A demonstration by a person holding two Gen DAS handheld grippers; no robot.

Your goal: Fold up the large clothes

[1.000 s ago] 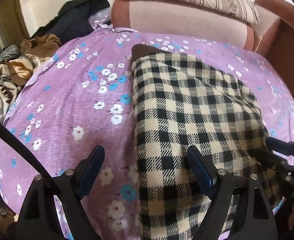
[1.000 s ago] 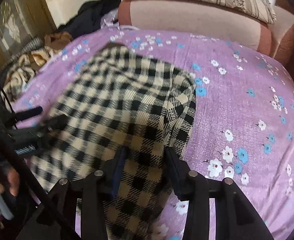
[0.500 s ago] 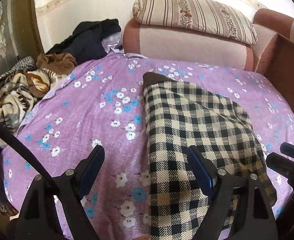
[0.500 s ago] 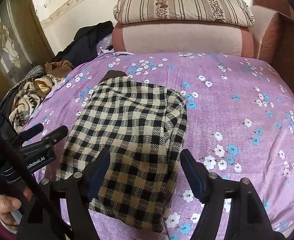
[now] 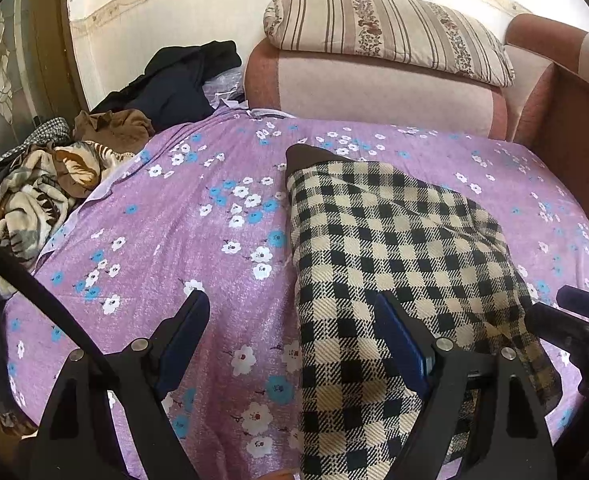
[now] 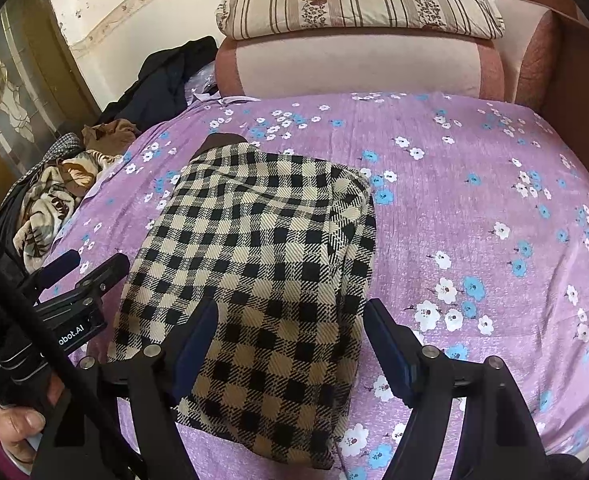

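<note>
A black and cream checked garment [image 5: 394, 264] lies folded into a long strip on the purple flowered bedsheet [image 5: 166, 240]; it also shows in the right wrist view [image 6: 262, 256]. A brown collar part [image 5: 310, 157] sticks out at its far end. My left gripper [image 5: 290, 340] is open and empty, held above the garment's near left edge. My right gripper [image 6: 292, 344] is open and empty, held above the garment's near end. The left gripper also shows at the left in the right wrist view [image 6: 82, 276].
A pile of other clothes [image 5: 46, 184] lies at the left edge of the bed, with dark clothes [image 5: 174, 84] behind it. A pink sofa back [image 5: 374, 92] with a striped pillow [image 5: 382, 32] stands at the far side. A brown armrest [image 5: 566, 128] is at the right.
My right gripper has let go of the checked garment and opened. Both grippers have pulled back and up from the bed. The garment lies still.
</note>
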